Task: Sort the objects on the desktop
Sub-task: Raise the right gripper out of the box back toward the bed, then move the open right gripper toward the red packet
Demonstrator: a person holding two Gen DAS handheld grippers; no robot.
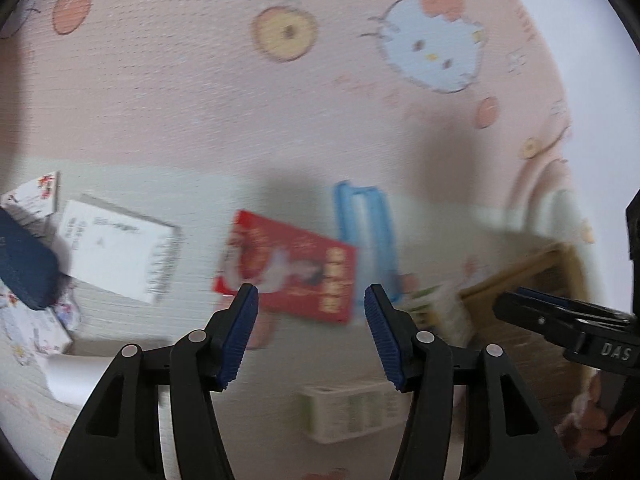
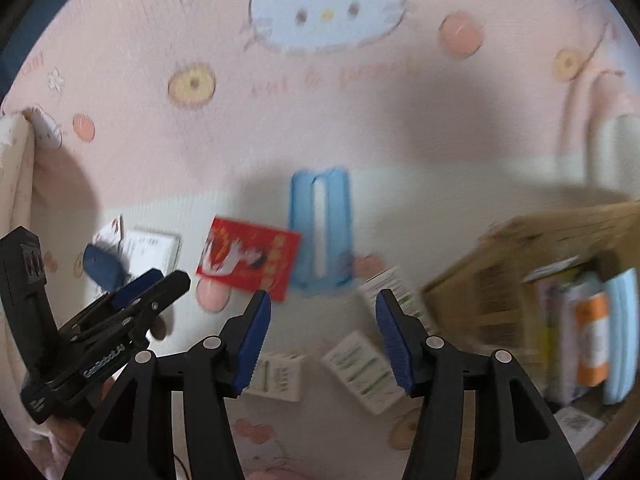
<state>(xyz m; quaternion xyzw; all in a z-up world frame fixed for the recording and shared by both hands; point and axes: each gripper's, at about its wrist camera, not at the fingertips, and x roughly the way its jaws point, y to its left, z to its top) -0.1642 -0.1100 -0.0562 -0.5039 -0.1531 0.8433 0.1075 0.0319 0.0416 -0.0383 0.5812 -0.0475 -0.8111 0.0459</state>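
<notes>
Both views are motion-blurred. A red booklet (image 1: 286,266) (image 2: 250,258) lies on the Hello Kitty cloth, with a blue plastic clip-like item (image 1: 366,236) (image 2: 322,226) beside it on the right. My left gripper (image 1: 311,300) is open and empty, hovering just in front of the red booklet. My right gripper (image 2: 323,304) is open and empty, above several white-and-green small boxes (image 2: 362,372) (image 1: 352,412). A white spiral notepad (image 1: 116,250) (image 2: 150,250) and a dark blue case (image 1: 24,260) (image 2: 102,266) lie at the left.
A wooden box (image 2: 500,280) (image 1: 532,268) at the right holds upright books and packets (image 2: 592,344). Patterned cards (image 1: 32,332) lie at the far left. The other gripper shows in each view: the right one (image 1: 516,306) at the right edge, the left one (image 2: 160,282) at the left.
</notes>
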